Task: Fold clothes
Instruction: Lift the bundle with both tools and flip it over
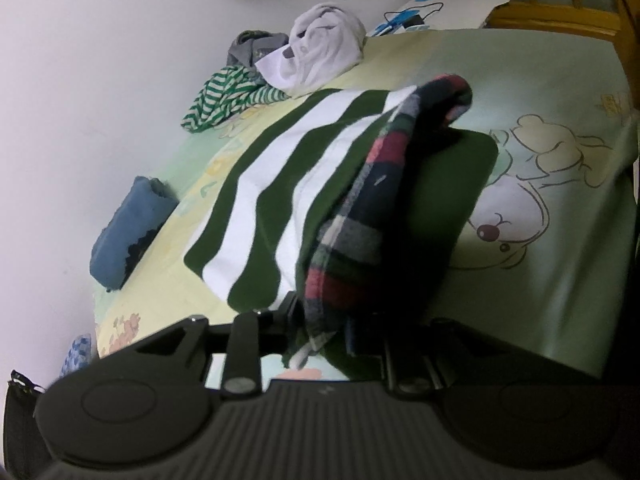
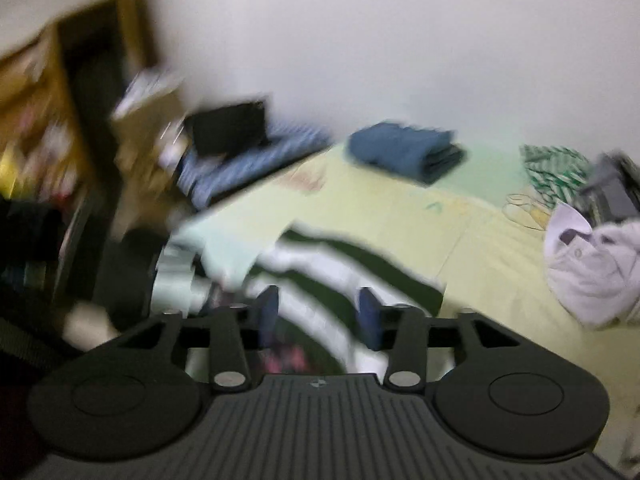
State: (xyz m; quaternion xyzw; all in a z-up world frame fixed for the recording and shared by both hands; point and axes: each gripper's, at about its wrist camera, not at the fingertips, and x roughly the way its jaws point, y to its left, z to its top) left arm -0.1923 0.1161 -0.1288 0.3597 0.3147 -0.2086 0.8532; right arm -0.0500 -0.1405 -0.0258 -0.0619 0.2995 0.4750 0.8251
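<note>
1. Clamped in the left claw (image 1: 320, 332): a plaid garment (image 1: 360, 216) in red, navy and grey, lifted and draped forward across a cloth with broad dark-green and white stripes (image 1: 280, 184).
2. Spread flat on the bed (image 1: 560, 280) under it: that striped cloth, over a pale green and yellow sheet printed with cartoon figures.
3. Folded beside the wall, left of the stripes and apart from them: a blue garment (image 1: 128, 228).
4. Heaped at the far end of the bed: a crumpled white shirt (image 1: 324, 48) touching a green-and-white striped garment (image 1: 228, 100), with a grey garment (image 1: 256, 46) just behind.
5. Beyond the heap, near the wooden bed frame (image 1: 560, 12): a white sheet with blue markings (image 1: 440, 8).
6. Spread apart and gripping nothing, in a heavily blurred right wrist view: the right claw (image 2: 318, 312), poised over the striped cloth's edge (image 2: 360, 264).
7. Visible past its fingers (image 2: 368, 316): the folded blue garment (image 2: 404, 152) by the wall and the white shirt (image 2: 592, 256) at far right.
8. At left of that view, too smeared to identify: dark and wooden shapes beside the bed.
</note>
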